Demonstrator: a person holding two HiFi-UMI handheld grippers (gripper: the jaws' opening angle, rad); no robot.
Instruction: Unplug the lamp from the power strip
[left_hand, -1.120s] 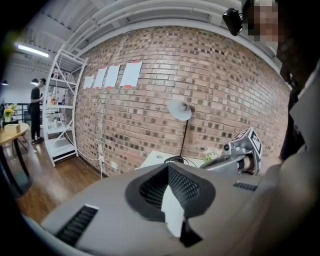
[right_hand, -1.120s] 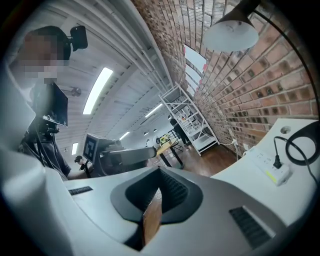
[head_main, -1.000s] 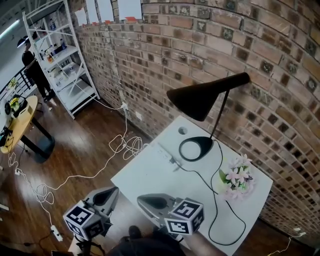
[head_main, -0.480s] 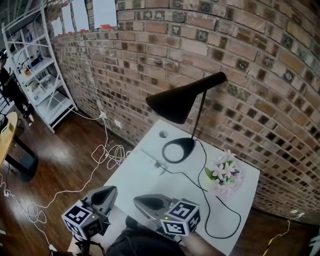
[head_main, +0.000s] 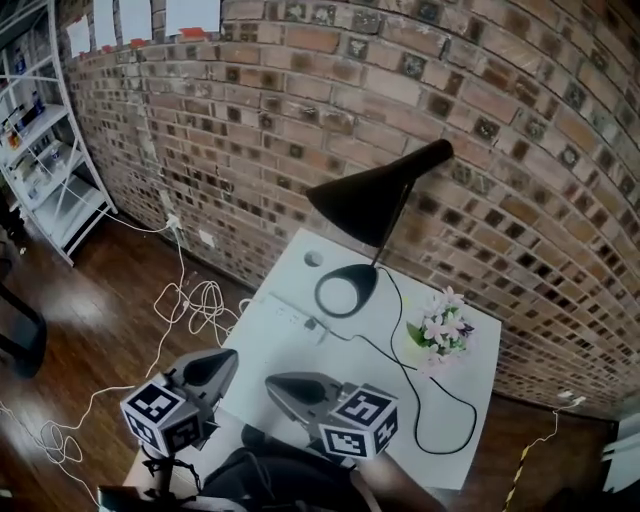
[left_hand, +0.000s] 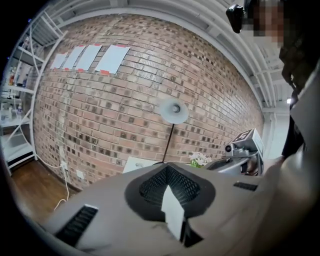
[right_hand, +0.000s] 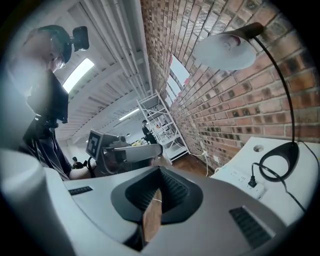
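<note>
A black lamp (head_main: 378, 200) stands on the white table (head_main: 300, 355) by the brick wall, its ring base (head_main: 346, 290) near the far edge. Its black cord (head_main: 440, 420) loops over the table to a plug (head_main: 313, 324) in the white power strip (head_main: 290, 317). In the right gripper view the plug (right_hand: 252, 182) sits in the power strip (right_hand: 240, 179). My left gripper (head_main: 222, 363) and right gripper (head_main: 275, 384) hover at the table's near edge, both shut and holding nothing. The left gripper (left_hand: 170, 196) points at the lamp (left_hand: 173, 111).
Pink flowers (head_main: 440, 326) lie at the table's right side. White cables (head_main: 190, 300) coil on the wooden floor at left, running to a wall socket (head_main: 172, 220). White shelving (head_main: 45, 150) stands far left. The brick wall (head_main: 250, 130) backs the table.
The head view has swung toward the table, so the shelving slid off to the left. Both grippers have moved across toward the table, still shut.
</note>
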